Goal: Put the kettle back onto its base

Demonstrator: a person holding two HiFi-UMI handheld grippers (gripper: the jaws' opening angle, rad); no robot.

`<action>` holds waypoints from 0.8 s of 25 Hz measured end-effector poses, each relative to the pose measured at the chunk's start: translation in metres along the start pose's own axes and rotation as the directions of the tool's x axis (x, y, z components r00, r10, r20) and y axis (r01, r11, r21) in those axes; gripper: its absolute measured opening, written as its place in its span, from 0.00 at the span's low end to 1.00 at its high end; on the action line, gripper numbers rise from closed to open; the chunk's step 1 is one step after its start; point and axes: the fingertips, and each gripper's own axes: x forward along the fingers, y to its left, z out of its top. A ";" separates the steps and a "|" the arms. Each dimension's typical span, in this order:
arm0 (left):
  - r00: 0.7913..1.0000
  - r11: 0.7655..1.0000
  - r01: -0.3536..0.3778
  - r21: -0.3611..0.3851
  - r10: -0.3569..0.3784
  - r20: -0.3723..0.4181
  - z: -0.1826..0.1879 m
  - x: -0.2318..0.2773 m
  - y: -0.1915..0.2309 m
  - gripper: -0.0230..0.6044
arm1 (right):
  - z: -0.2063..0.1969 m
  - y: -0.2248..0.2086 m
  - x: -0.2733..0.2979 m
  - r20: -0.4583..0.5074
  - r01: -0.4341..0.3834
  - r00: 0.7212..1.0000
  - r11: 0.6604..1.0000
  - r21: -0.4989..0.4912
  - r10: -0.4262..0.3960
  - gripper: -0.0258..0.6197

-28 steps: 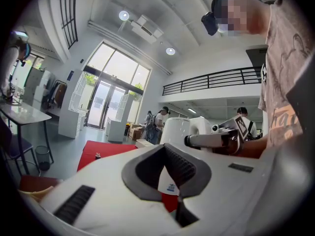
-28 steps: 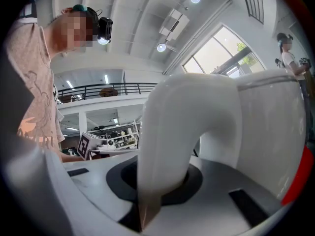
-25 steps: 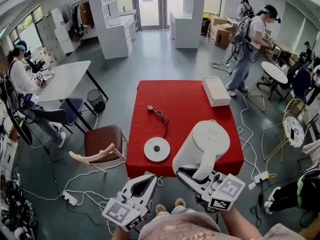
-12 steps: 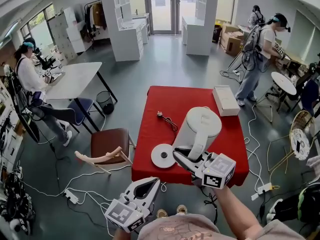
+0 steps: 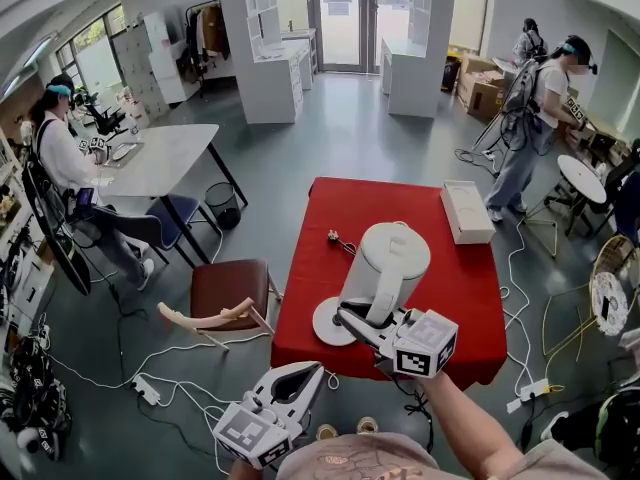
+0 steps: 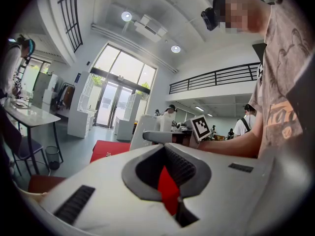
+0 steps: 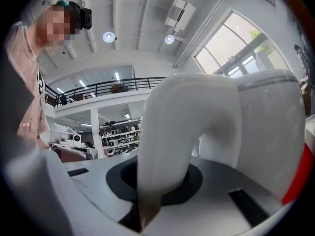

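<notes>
White plastic fills the right tongs [image 7: 160, 181]: the jaws are clamped, only a little apart, on the handle [image 7: 184, 127] of the kettle [image 5: 392, 253]. They hold it upright over the near part of the red counter [image 5: 465, 288], its bottom overlapping the round base [image 5: 322, 328] in the head view; whether the two touch cannot be told. Off the counter's near edge, the left tongs [image 5: 306, 376] have their jaws drawn together on nothing.

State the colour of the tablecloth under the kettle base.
Plain red tablecloth, seen best in the head view.
</notes>
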 end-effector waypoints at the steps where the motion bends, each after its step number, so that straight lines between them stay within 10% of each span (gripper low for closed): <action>1: 1.000 1.000 -0.002 -0.001 0.002 -0.003 -0.001 0.000 0.001 0.03 | -0.004 -0.001 0.005 -0.004 -0.006 1.000 1.000 0.004 0.006 0.14; 20: 0.993 0.994 -0.100 -0.034 0.098 -0.059 -0.016 -0.022 0.026 0.03 | -0.073 -0.015 0.076 -0.127 -0.071 0.989 0.997 0.013 0.072 0.14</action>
